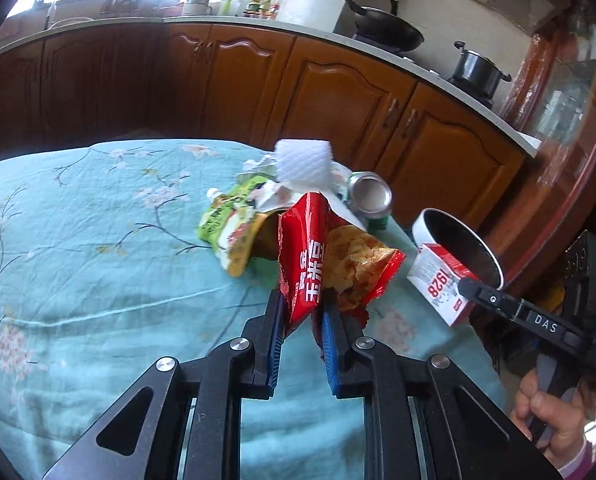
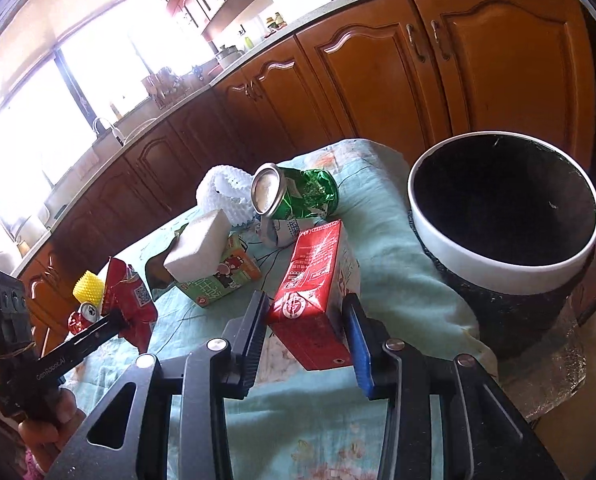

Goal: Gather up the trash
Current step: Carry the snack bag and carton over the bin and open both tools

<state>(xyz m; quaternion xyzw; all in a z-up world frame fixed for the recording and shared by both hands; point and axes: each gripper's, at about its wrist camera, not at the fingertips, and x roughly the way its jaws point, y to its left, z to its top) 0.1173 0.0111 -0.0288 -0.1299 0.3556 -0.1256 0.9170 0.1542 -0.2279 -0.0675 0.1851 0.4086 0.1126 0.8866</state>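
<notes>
The left gripper (image 1: 303,312) has its jaws squeezed narrow on a red snack bag (image 1: 318,264). The right gripper (image 2: 306,328) has its jaws closed on a red and white milk carton (image 2: 316,292). The black bin (image 2: 502,216) stands beside the counter (image 2: 398,280), closest to the right gripper, so the carton looks likely to go in first.
</notes>
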